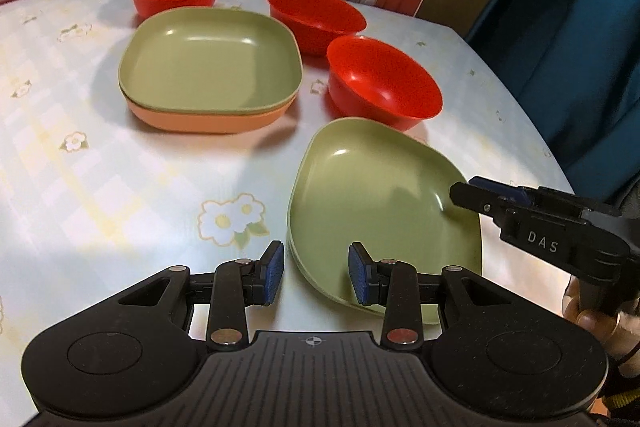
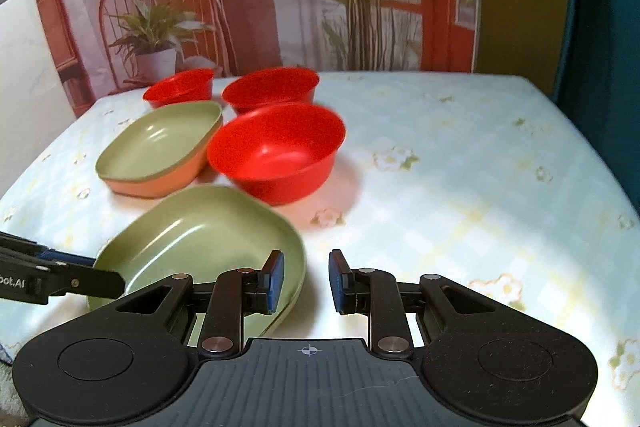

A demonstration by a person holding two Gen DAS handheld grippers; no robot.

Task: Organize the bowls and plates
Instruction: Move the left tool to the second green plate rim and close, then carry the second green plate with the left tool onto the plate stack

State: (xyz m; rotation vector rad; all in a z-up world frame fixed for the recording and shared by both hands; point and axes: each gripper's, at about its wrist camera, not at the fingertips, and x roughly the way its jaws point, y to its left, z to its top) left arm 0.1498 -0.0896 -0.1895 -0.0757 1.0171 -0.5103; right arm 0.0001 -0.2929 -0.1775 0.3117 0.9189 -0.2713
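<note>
The stack (image 1: 208,115) hides its lower plates; both grippers, left (image 1: 316,273) and right (image 2: 306,281), straddle the green plate's (image 1: 380,195) rim, jaws spread, touching nothing.

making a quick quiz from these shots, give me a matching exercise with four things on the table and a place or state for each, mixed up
Things:
1. loose green plate
2. orange plate
3. nearest red bowl
4. left hand-held gripper

Places or states:
A. at the bottom of the stack
B. jaws apart over the plate's near rim, not pressing it
C. alone on the tablecloth, nearest the camera
D. just behind the loose plate, empty and upright

Pairs: 1-C, 2-A, 3-D, 4-B
</note>
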